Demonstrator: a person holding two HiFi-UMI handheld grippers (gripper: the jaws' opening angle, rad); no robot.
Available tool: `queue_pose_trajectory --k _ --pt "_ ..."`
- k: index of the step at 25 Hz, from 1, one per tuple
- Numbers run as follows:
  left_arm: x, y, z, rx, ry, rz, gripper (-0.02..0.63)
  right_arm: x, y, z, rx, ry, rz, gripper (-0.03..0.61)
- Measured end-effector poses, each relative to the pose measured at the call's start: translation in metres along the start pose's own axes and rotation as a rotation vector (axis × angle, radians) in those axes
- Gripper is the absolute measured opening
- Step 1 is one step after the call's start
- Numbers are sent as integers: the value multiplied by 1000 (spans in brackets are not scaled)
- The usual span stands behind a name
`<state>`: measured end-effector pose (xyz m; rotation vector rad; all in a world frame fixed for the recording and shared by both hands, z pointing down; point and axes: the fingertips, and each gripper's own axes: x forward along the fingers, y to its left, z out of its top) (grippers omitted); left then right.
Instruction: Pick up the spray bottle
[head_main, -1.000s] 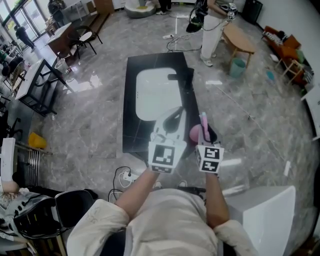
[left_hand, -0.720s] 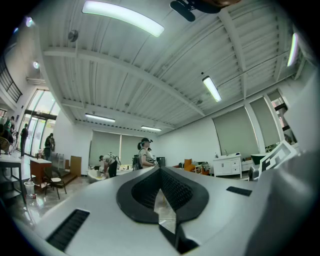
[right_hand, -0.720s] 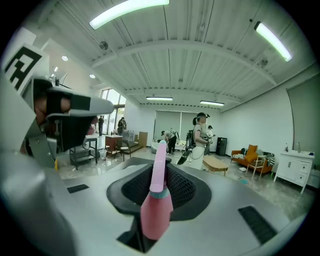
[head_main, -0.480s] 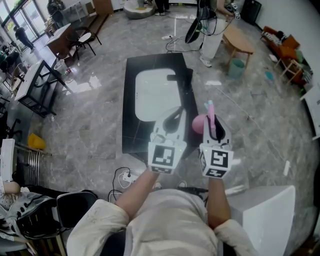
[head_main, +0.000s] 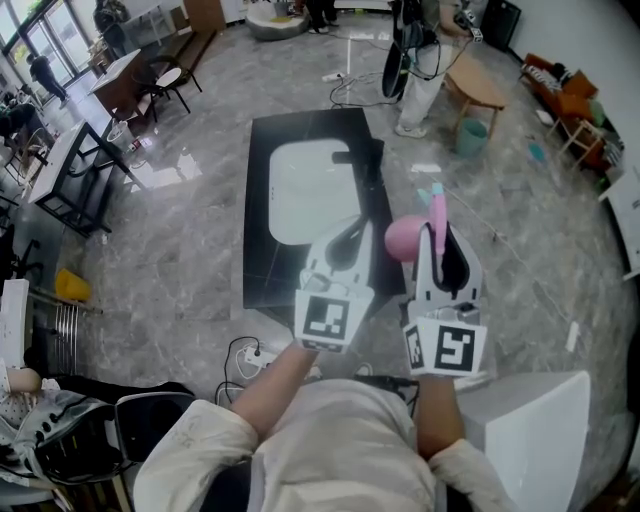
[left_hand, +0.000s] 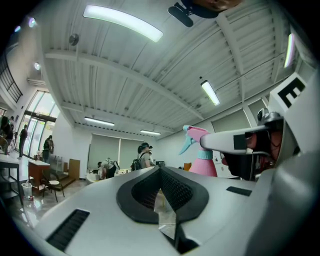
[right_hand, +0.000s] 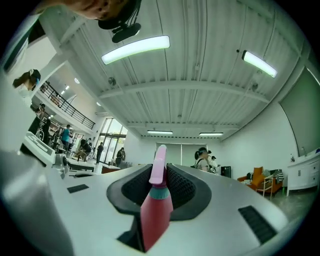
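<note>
The spray bottle is clamped about its neck between the jaws of the right tongs, with its pink body hanging below them, well above the black table. It looks like light, stiff plastic, probably slick, so the narrow neck under the trigger head seems the surest hold. The left tongs, just beside, are closed on nothing.
</note>
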<state>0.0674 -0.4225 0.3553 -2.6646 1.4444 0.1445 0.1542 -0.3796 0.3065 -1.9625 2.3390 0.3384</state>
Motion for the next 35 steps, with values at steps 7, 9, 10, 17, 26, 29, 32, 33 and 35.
queue_pose_trajectory --k 7,9,10,17,26,29,32,33,35 --pt "1 -3 4 -16 -19 -2 2 -2 1 9 -31 -21 1 92" --pt "1 -4 6 -17 -20 -2 2 -1 -1 9 -35 -19 -5 92" --pt "1 -4 6 -17 -21 -2 2 -1 -2 9 -37 -18 -7 92" --pt "-1 -2 6 -16 -18 3 2 0 -4 3 -44 -3 -19 92" --pt "0 -1 5 -16 -19 -2 2 3 -5 -1 -48 4 -26 92" --pt "1 -2 3 -17 -17 -2 2 3 -6 -5 -47 9 -26 92" --pt "1 -2 3 -17 -15 0 2 3 -7 -6 -47 13 -27 92" --pt "2 -2 3 -16 -15 1 2 3 -7 -6 -48 13 -27 92" --pt "2 -1 4 -14 -13 2 2 4 -8 -6 -50 13 -27 92"
